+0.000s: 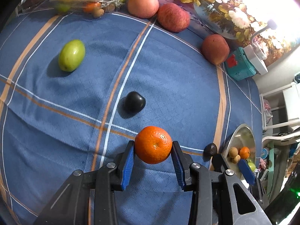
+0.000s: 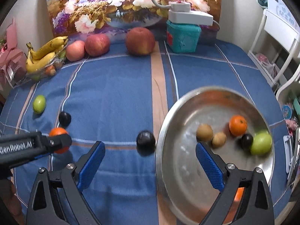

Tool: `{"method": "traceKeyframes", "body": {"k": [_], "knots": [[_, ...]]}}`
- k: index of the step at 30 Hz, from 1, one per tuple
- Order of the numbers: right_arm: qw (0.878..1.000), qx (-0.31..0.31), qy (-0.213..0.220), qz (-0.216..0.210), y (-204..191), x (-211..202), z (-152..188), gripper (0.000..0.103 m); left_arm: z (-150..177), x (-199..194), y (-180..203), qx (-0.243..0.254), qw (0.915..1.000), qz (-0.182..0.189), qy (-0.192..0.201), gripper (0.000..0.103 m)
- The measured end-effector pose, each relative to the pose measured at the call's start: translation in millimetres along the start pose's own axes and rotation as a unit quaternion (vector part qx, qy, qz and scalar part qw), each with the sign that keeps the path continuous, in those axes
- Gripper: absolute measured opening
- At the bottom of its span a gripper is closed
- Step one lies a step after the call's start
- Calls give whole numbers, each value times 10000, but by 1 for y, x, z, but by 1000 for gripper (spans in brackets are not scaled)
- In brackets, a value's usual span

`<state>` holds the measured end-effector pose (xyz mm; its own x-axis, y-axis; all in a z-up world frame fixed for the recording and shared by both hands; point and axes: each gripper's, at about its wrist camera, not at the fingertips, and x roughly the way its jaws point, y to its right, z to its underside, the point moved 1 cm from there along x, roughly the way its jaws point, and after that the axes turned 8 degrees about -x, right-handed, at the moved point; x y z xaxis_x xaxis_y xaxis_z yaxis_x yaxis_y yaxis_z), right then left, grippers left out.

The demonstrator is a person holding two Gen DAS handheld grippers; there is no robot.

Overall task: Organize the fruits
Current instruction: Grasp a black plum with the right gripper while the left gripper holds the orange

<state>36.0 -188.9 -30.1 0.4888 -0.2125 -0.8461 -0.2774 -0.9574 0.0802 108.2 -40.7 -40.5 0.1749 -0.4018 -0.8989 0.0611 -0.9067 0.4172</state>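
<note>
With the left gripper (image 1: 153, 149) clamped on the tangerine (image 1: 153, 144) only at its widest point, pads barely past the equator, a round fruit like that could squirt out if the grip eases on the way to the steel bowl (image 2: 187, 178). It hangs just above the blue cloth (image 1: 75, 150), near the front edge, so a drop means a roll, maybe into the dark plum (image 1: 135, 103) behind it. The right gripper (image 2: 150, 166) is spread wide, holding nothing, one finger over the bowl rim. The bowl looks tilted and blurred, likely unsteady; the fruit already in it could shift. Another dark fruit (image 2: 145, 140) sits just beside the rim, easy to knock. The green fruit (image 1: 71, 55) is well apart, toward the left edge.
</note>
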Motion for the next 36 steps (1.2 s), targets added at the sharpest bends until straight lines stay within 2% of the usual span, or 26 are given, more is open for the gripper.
{"method": "traceKeyframes", "body": {"k": [1, 3, 7, 8, 14, 16, 18, 25, 30, 36], "knots": [[10000, 10, -2, -9, 1, 1, -2, 90, -1, -1, 0, 15, 10000, 3, 13, 41], [10000, -50, -20, -47, 0, 3, -7, 76, -4, 0, 0, -5, 10000, 32, 9, 41], [9997, -247, -7, -31, -6, 3, -15, 68, -4, -1, -5, -58, 9998, 162, -93, 41], [9995, -302, -6, -46, -8, 3, -16, 63, -4, -2, -5, -55, 9997, 196, -117, 41], [9963, -761, -401, 31, -25, 17, -23, 44, -5, -8, -3, -77, 9992, 379, -135, 41], [9942, -904, -575, 108, -28, 24, -25, 44, -6, -9, -3, -81, 9990, 421, -148, 41], [9912, -1066, -758, 212, -32, 30, -25, 39, -6, -8, -4, -130, 9987, 467, -182, 41], [9784, -1598, -1195, 548, -43, 47, -25, 36, -11, -10, -12, -262, 9982, 502, -194, 41], [9700, -1891, -1319, 765, -46, 52, -23, 27, -13, -14, -13, -239, 9983, 506, -144, 41], [9658, -2048, -1311, 901, -50, 48, -18, 22, -13, -15, -12, -242, 9984, 497, -140, 41]]}}
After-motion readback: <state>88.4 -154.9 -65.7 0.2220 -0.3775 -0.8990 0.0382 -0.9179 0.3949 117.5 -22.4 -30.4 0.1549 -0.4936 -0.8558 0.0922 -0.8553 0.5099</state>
